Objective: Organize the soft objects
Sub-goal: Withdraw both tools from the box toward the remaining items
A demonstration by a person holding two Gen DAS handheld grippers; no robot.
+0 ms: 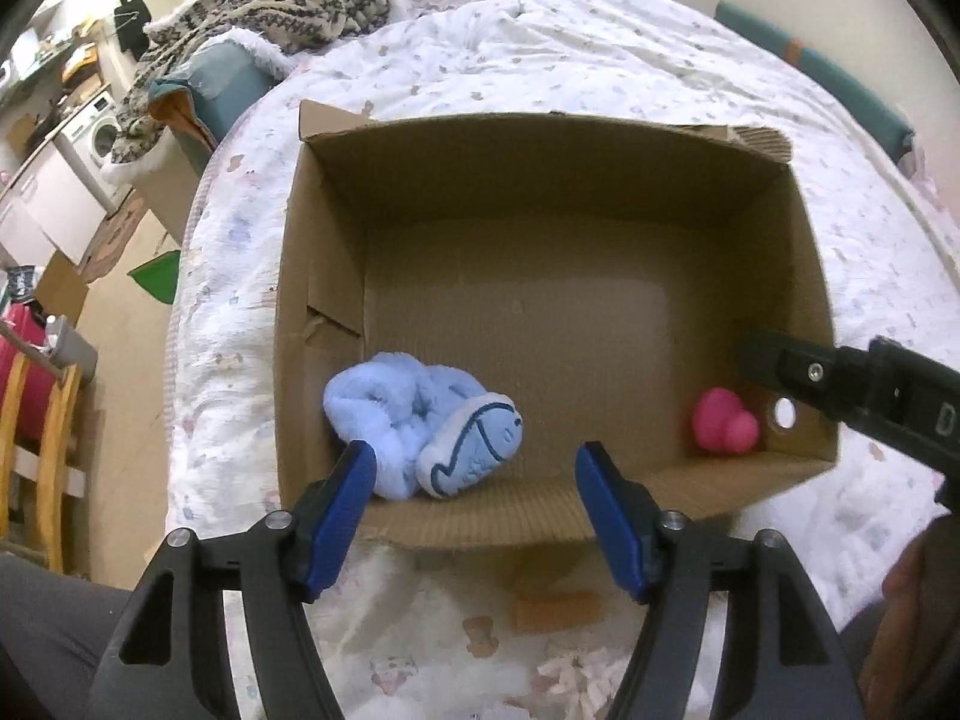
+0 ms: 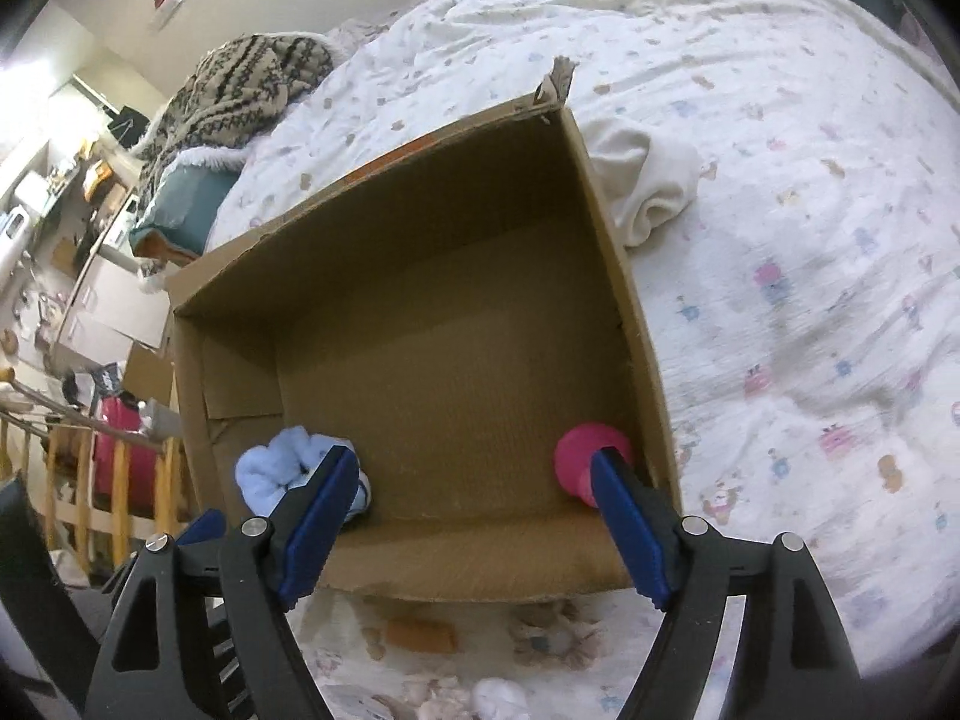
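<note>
A cardboard box (image 1: 540, 192) sits on the bed (image 1: 600, 48), holding a light-blue fluffy slipper (image 1: 420, 426) in its near left corner and a pink toy (image 1: 723, 420) in its near right. Left gripper (image 1: 474, 480) and right gripper (image 2: 474, 498) hover above, fingers wide, empty.

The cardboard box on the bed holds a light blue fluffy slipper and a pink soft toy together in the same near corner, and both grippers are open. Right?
Not quite. The slipper and pink toy lie in opposite near corners of the cardboard box, as the left wrist view shows. Both the left gripper and right gripper are open.
</note>
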